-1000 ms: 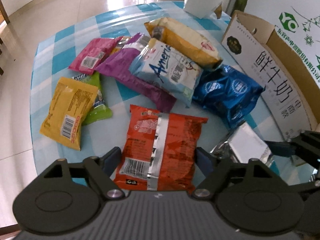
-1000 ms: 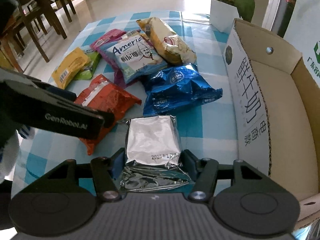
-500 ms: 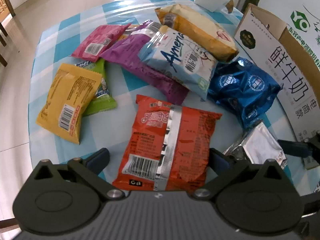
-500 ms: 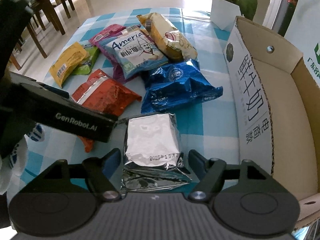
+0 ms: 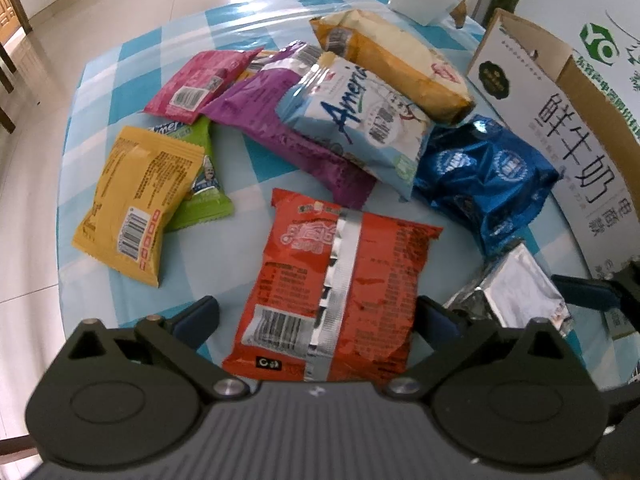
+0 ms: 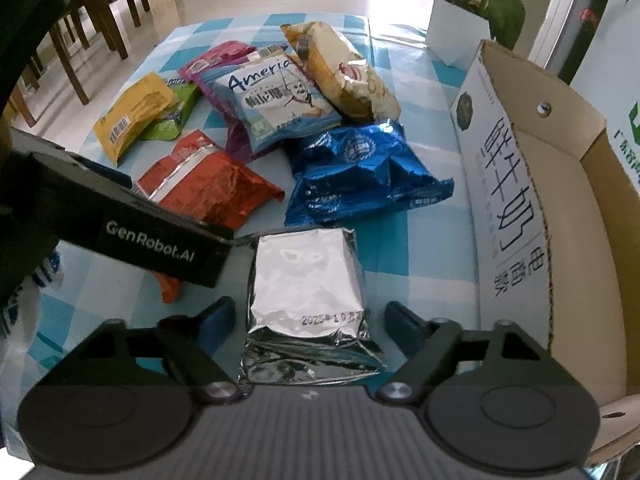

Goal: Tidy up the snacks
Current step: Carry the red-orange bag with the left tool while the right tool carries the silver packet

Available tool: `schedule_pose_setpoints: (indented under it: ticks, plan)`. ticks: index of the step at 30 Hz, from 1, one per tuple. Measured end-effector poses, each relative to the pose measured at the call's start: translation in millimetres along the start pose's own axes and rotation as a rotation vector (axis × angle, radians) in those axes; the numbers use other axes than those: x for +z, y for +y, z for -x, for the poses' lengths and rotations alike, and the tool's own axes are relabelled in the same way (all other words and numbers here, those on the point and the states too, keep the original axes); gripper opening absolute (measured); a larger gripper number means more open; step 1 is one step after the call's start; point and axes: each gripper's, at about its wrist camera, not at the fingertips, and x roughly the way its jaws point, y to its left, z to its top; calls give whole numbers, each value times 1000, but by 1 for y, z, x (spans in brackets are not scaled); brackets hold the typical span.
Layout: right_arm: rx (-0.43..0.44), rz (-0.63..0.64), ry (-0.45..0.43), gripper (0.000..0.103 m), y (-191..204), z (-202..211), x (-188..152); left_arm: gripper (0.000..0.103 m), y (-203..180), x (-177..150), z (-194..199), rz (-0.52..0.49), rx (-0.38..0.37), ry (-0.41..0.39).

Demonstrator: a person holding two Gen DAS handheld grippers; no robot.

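Blue-and-white checked tablecloth [image 5: 120,80], red packet [image 5: 340,292] with silver seam, silver foil pouch [image 6: 308,280], shiny blue bag [image 5: 484,172], purple bag [image 5: 288,136], yellow packet [image 5: 136,200], green packet [image 5: 200,184], pink packet [image 5: 200,80], brown cardboard box [image 6: 560,200].

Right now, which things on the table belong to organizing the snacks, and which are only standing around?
For the job:
red packet
silver packet
blue bag
white bag
purple bag
yellow packet
box
left gripper, right gripper, both open

Just there:
plant pot
chairs
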Motion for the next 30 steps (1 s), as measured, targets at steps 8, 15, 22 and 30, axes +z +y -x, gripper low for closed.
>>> schedule_pose_setpoints:
  ticks: [8, 15, 22, 30]
  plan:
    - [53, -6, -21, 64, -1, 7, 7, 72, -6, -8, 14, -35, -7, -46]
    - [93, -7, -74, 64, 1, 22, 16, 72, 12, -13, 37, 44, -6, -102]
    - [122, -5, -117, 64, 0, 37, 19, 72, 31, -21, 58, 156, 11, -167]
    - [150, -11, -177, 64, -1, 54, 24, 72, 44, -33, 69, 268, 56, -228]
